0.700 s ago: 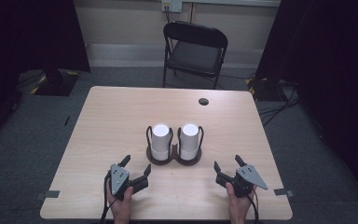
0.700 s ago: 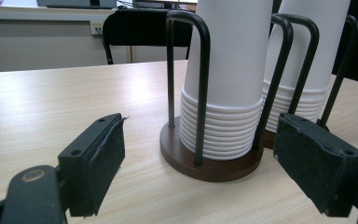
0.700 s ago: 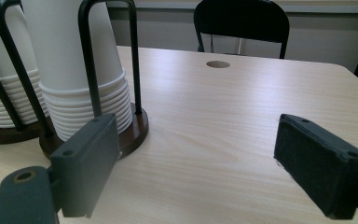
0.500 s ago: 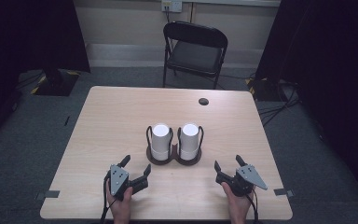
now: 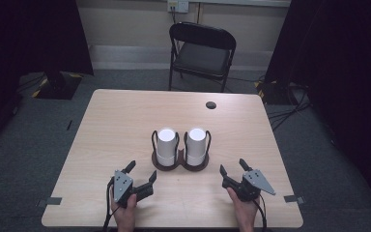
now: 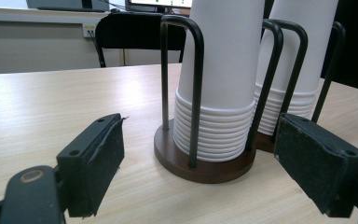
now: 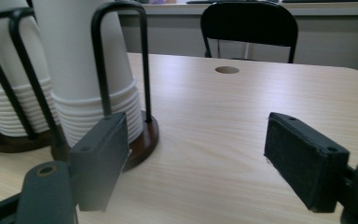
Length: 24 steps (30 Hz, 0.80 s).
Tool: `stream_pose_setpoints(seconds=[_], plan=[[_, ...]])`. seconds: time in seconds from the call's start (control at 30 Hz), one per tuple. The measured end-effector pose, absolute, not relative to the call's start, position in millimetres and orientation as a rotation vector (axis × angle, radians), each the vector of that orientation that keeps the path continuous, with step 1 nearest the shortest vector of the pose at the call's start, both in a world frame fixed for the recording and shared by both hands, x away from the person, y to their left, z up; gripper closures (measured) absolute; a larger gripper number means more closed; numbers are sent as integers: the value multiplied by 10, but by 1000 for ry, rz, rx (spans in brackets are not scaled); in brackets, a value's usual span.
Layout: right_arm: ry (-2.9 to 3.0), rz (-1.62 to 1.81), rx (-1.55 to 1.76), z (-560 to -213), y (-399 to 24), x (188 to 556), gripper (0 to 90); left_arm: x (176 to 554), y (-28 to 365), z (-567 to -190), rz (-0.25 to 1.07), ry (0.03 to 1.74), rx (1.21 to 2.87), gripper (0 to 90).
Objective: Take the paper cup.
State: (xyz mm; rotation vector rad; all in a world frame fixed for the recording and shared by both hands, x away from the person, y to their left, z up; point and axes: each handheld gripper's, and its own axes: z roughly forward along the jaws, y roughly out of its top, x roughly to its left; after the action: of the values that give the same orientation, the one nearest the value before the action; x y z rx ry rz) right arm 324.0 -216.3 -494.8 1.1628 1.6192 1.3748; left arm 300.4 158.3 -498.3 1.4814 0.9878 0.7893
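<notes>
— Near the middle of the wooden surface (image 5: 116,130), what stands there?
— Two stacks of white paper cups, upside down, each in a black wire holder on a round dark base. The left cup stack (image 5: 166,146) and the right cup stack (image 5: 196,145) sit side by side, their bases touching.
— And the grippers?
— Both are near the front edge, each held in a hand. The left gripper (image 5: 140,172) has its jaws wide apart, empty, pointing toward the left holder (image 6: 200,161). The right gripper (image 5: 233,167) is likewise spread, holding nothing, just beside the right holder's base (image 7: 142,140).
— Anything beyond?
— A black folding chair (image 5: 202,54) behind the far edge, and a small round hole (image 5: 211,105) in the surface.
</notes>
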Motion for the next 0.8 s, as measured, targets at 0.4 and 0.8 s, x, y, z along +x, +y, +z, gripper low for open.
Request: stream_pose_setpoints(seconds=[0.4, 0.8], plan=[[1671, 1476, 1037, -4729, -1881, 3319, 310, 2998, 1591, -4985, 795, 996, 1469, 158], [1684, 1601, 914, -4401, -1736, 3429, 333, 2991, 1570, -4984, 808, 979, 1486, 158]])
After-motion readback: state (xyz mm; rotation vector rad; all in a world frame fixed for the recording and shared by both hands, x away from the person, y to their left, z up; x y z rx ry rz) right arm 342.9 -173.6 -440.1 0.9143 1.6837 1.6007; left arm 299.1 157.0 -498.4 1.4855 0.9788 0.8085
